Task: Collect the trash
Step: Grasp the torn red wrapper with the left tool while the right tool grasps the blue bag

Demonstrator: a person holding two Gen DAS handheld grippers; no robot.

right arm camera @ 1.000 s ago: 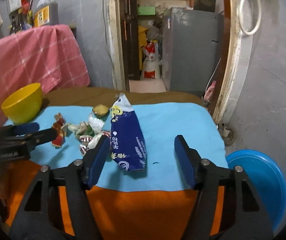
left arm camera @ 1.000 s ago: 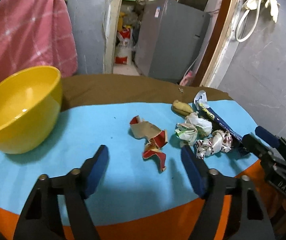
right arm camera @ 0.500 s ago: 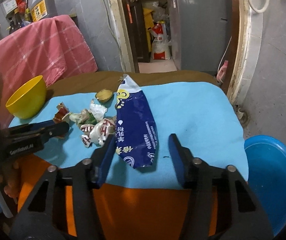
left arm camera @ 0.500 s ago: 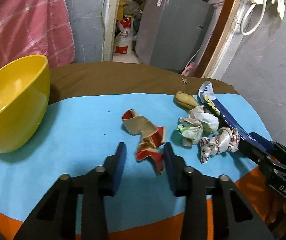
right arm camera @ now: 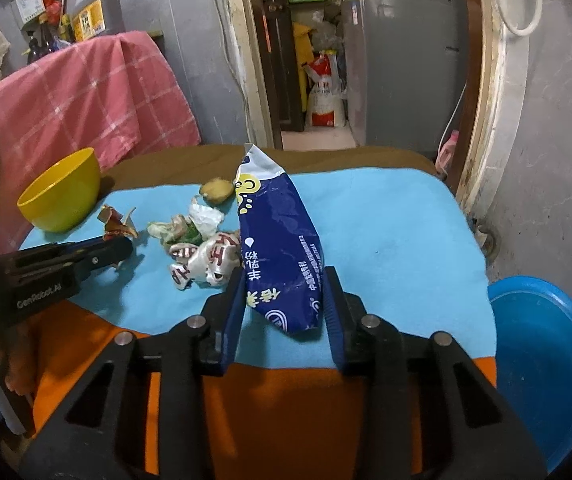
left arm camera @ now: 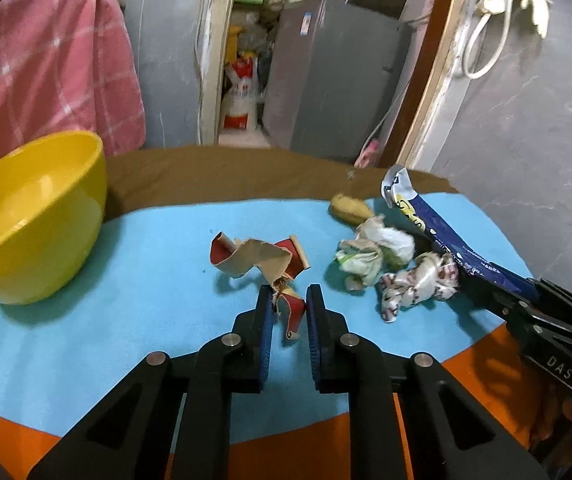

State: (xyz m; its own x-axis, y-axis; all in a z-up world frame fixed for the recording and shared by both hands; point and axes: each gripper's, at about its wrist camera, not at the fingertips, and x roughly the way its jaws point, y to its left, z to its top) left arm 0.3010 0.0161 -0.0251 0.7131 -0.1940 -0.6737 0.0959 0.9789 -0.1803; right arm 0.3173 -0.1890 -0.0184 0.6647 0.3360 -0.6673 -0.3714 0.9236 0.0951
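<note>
My left gripper [left arm camera: 289, 294] is closed on the near end of a red and brown torn wrapper [left arm camera: 259, 260] on the blue cloth. My right gripper [right arm camera: 283, 280] is closed around the near end of a long dark blue snack bag [right arm camera: 279, 236]; the bag also shows in the left wrist view [left arm camera: 446, 240]. Between them lie a crumpled white and green wrapper [left arm camera: 370, 252], a crumpled red and white wrapper [left arm camera: 418, 284] and a small yellowish lump [left arm camera: 348, 208]. A yellow bowl [left arm camera: 29, 216] stands at the left.
The round table has a blue cloth [left arm camera: 125, 320] over an orange one [right arm camera: 286, 392]. A blue basin [right arm camera: 542, 360] sits on the floor at the right. A pink checked cloth [right arm camera: 77, 104] hangs behind the table. A doorway and grey fridge [right arm camera: 402, 64] are beyond.
Both grippers moved forward and closed: the left onto the red and brown wrapper, the right onto the blue snack bag's near end.
</note>
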